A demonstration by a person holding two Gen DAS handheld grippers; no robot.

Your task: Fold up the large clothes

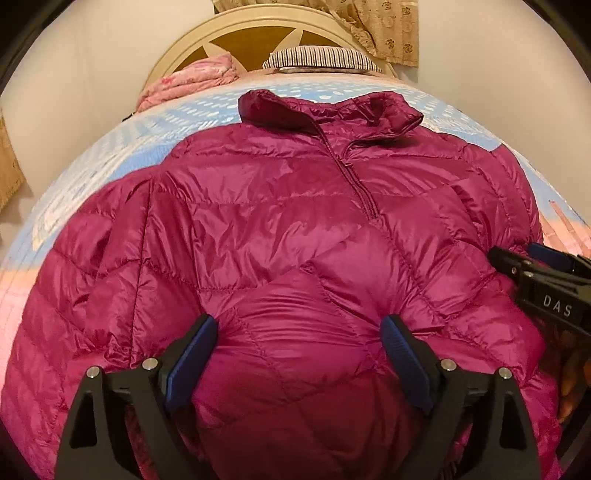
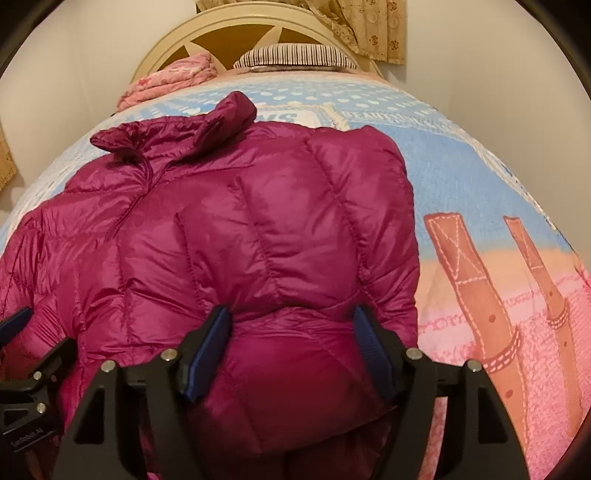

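Magenta quilted puffer jacket (image 1: 280,229) lies front-up on the bed (image 2: 480,177), collar (image 1: 325,107) twd the headboard (image 1: 255,33), hem at the near edge. Far left corner of bed: pink folded cloth (image 1: 192,79); striped pillow (image 1: 321,59) at the head edge, mid. Left gripper (image 1: 299,350) w/ blue pads spread wide, a bulge of jacket fabric rising between them near the hem; can't tell if pads press it. Right gripper (image 2: 291,339) also spread apart, straddling a puffed fold of a quilted panel (image 2: 314,206) folded over the jacket's right side. Bed cover right of the jacket is bare: blue w/ white dots, pink and orange strap print nearer the right edge. Lace curtain (image 2: 373,29) hangs behind the headboard
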